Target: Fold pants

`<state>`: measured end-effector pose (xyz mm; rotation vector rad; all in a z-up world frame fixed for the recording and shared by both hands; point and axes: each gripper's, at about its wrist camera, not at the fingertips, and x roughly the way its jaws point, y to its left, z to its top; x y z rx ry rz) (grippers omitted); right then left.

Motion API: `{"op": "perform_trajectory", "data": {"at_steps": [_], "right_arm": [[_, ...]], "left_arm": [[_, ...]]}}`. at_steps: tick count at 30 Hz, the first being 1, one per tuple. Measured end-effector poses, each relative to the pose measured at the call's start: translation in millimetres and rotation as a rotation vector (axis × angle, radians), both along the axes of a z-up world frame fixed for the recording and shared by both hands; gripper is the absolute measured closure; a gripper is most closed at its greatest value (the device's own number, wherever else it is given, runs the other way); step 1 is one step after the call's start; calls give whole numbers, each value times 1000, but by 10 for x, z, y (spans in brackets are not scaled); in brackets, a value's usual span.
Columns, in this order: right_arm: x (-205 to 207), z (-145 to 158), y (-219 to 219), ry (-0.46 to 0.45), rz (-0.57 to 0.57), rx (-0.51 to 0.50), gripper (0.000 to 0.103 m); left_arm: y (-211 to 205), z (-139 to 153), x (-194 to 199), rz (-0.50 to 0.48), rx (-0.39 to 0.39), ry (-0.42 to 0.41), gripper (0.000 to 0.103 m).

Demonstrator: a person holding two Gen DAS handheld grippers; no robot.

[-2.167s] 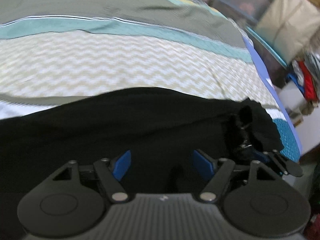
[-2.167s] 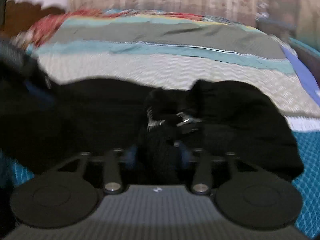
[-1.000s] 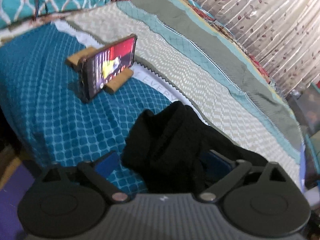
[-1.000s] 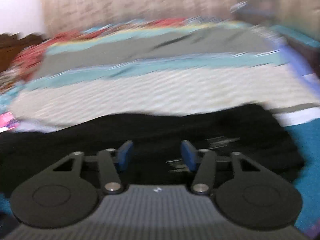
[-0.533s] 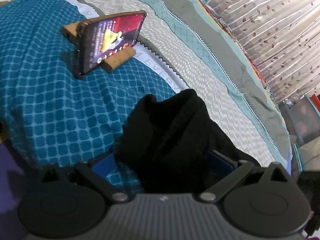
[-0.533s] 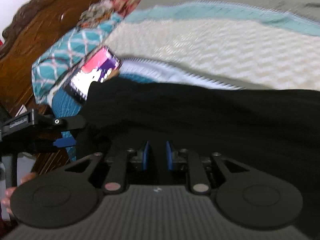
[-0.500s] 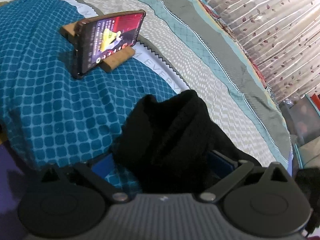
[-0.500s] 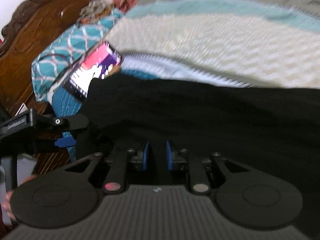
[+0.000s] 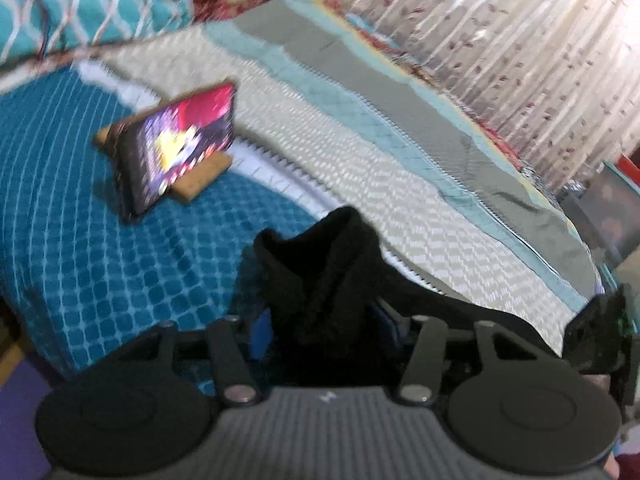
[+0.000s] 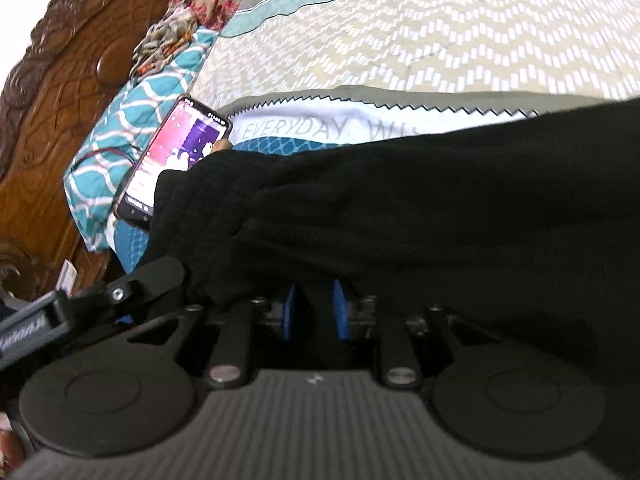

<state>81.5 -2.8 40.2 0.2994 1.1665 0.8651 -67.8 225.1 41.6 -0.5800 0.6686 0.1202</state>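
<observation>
Black fabric, one pair of pants (image 10: 420, 208), lies across the bed (image 9: 100, 280), and I count one phone (image 9: 180, 152) propped on one wooden stand (image 9: 200, 184) and two grippers. My left gripper (image 9: 324, 332) tilts down over the teal checked cover; its jaws have just been closing, and a bunched end of the pants sits squeezed between the blue pads (image 9: 262, 332). My right gripper (image 10: 314, 312) also points downward, its jaws narrowed to a slim gap with black cloth pinched between them. Carved wood, a headboard (image 10: 52, 92), stands beyond one patterned pillow (image 10: 120, 120).
</observation>
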Motion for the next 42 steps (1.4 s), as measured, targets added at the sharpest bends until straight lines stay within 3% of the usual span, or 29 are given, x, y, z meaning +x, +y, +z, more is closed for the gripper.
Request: {"op": "perform_trajectory", "data": {"at_steps": [3,5,7,10,13,14,16,19,23,25,29,30,32,33,34,38,40,42], "right_arm": [[-23,-11,-18,5,-7,11,79],[-16,-13,-50,23,-19,20,79],[-16,2,-75,27,-24,22,79],[-61,74,-98,-25,-29,3,77],[-97,136,-120,-82,-40,-9,72],[-99,149,-126,-91,-44,-7,72],[-89,171,-133,-104,-51,5,72],[-34,30,-33,-34,-19,-15,72],[57,-71,-37,34,-12,24,71],[170,-76,-180,104,-68,93,71],[327,-6,-649,100,-216,179,68],[358,17,-765,106,-252,206,64],[376,80,-919,107,-294,261,44],[380,113,-943,102,-298,278,28],[378,136,-927,97,-288,283,18],[383,132,-622,91,-177,216,17],[415,118,-462,53,-151,151,16],[455,72,-293,59,-103,130,16]], "left_arm": [[-100,100,16,-34,48,-24,57],[-139,119,50,-40,66,-17,52],[-145,104,75,-37,69,2,30],[-118,27,76,-22,53,37,21],[-49,-49,81,-11,14,70,20],[-25,-66,81,-6,4,71,22],[6,-83,76,7,0,71,44],[-38,-17,83,2,10,45,63],[-348,156,138,-102,112,-29,66],[-542,190,179,-169,166,-50,66],[-874,147,255,-319,200,-74,66],[-962,112,279,-354,208,-70,66],[-1124,32,317,-417,246,-64,65],[-1186,-11,336,-445,259,-61,64],[-1239,-52,355,-469,268,-58,63],[-1328,-79,336,-508,324,-61,61],[-1328,-79,310,-506,341,-46,68],[-1271,-79,286,-493,343,-35,68]]}}
